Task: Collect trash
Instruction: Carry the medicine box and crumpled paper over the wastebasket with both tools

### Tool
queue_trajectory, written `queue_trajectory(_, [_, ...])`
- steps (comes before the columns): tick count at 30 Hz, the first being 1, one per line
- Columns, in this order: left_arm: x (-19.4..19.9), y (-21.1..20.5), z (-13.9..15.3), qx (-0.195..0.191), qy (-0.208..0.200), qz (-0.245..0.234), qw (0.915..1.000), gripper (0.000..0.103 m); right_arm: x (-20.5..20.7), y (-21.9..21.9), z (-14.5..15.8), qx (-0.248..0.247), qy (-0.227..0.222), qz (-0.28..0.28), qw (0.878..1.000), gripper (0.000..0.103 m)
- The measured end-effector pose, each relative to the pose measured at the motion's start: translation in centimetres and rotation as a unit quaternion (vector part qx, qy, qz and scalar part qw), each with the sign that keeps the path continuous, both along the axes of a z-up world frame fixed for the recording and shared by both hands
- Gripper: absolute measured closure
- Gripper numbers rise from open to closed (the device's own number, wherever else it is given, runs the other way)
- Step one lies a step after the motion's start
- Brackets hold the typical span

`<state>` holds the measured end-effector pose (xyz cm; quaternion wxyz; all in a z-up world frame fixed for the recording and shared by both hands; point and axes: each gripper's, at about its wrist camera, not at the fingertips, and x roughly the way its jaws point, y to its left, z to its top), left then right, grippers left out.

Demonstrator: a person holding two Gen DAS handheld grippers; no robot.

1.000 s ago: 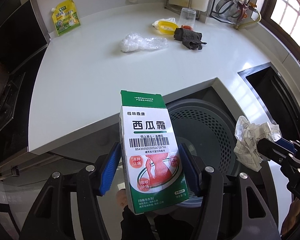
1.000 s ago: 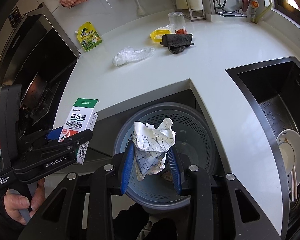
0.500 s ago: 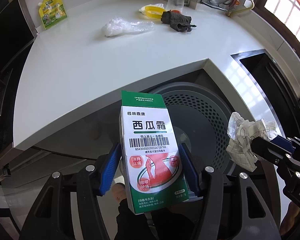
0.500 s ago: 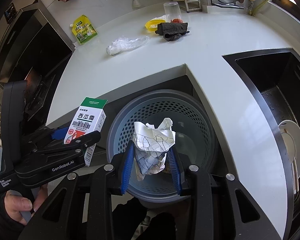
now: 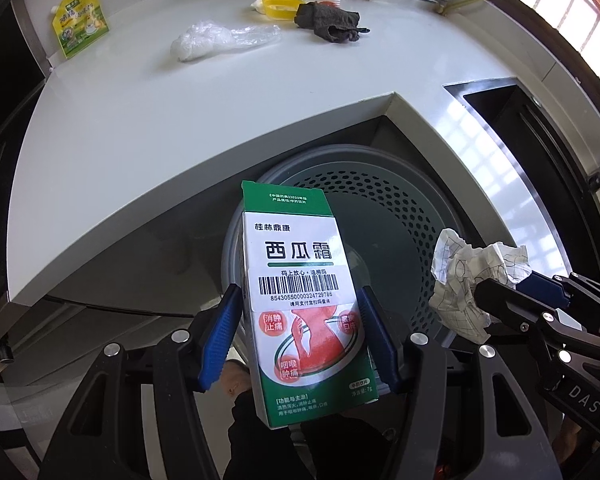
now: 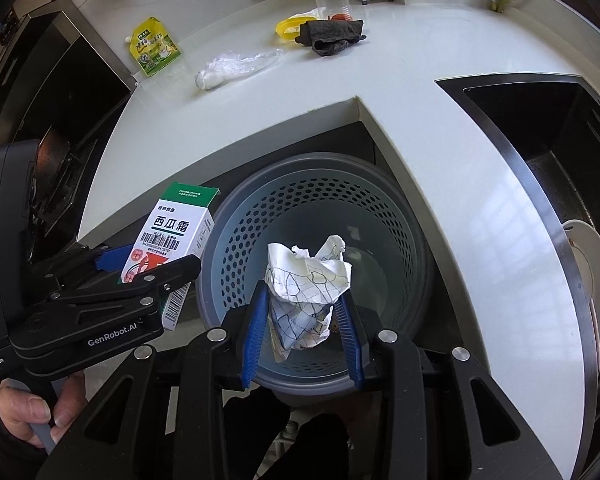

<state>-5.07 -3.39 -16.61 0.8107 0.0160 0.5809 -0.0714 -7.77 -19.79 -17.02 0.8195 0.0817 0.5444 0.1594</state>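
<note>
Both loads poised over the bin [image 6: 228, 236]!
Left gripper [image 5: 300, 336] pinches the box [image 5: 300, 292], right gripper [image 6: 302, 316] the crumpled paper [image 6: 306, 280]; plastic wrap [image 5: 220, 38] waits far on the counter [image 5: 140, 120].

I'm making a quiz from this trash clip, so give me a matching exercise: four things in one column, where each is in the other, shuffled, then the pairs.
Things:
1. medicine box
2. crumpled paper
3. clear plastic bag
4. white plate

Places:
A. lying on the countertop
B. in the sink
C. between the left gripper fingers
D. between the right gripper fingers, over the grey bin

Pairs: 1-C, 2-D, 3-A, 4-B
</note>
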Motion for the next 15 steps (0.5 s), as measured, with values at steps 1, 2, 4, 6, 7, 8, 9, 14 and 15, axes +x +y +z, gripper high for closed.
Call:
queue_trajectory(1, [0.06,-0.03,0.03,-0.001,0.000,0.000,1.0000,0.045,0.05,0.01,-0.03,0.000,0.001,0.000,1.000,0.070])
queue_trajectory(2, [0.05,-0.03,0.11,-0.001,-0.001,-0.001,1.0000,0.045,0.07,0.05,-0.06,0.000,0.001,0.001,1.000,0.070])
queue_trajectory(4, [0.02,-0.04,0.29,-0.001,-0.004,-0.001,1.0000,0.045,0.14,0.16,-0.07,-0.001,0.001,0.002,1.000,0.070])
queue_trajectory(6, [0.05,0.00,0.35,-0.002,-0.004,0.000,1.0000,0.044,0.32,0.20,-0.17,0.000,0.002,0.002,1.000,0.069])
queue_trajectory(7, [0.03,0.06,0.34,-0.002,-0.003,0.001,1.0000,0.044,0.41,0.23,-0.26,0.000,0.003,0.003,1.000,0.069])
queue_trajectory(8, [0.01,0.12,0.31,-0.003,-0.002,0.002,1.0000,0.044,0.52,0.30,-0.34,0.000,0.005,0.003,1.000,0.069])
queue_trajectory(9, [0.00,0.20,0.29,-0.005,0.000,0.003,1.0000,0.044,0.59,0.34,-0.38,0.000,0.005,0.004,1.000,0.069])
queue_trajectory(14, [-0.03,0.52,0.26,-0.007,0.003,0.007,0.9999,0.043,0.60,0.52,-0.33,0.002,0.004,0.007,1.000,0.068])
queue_trajectory(15, [-0.03,0.55,0.28,-0.007,0.002,0.008,0.9999,0.043,0.61,0.55,-0.33,0.002,0.004,0.007,1.000,0.068])
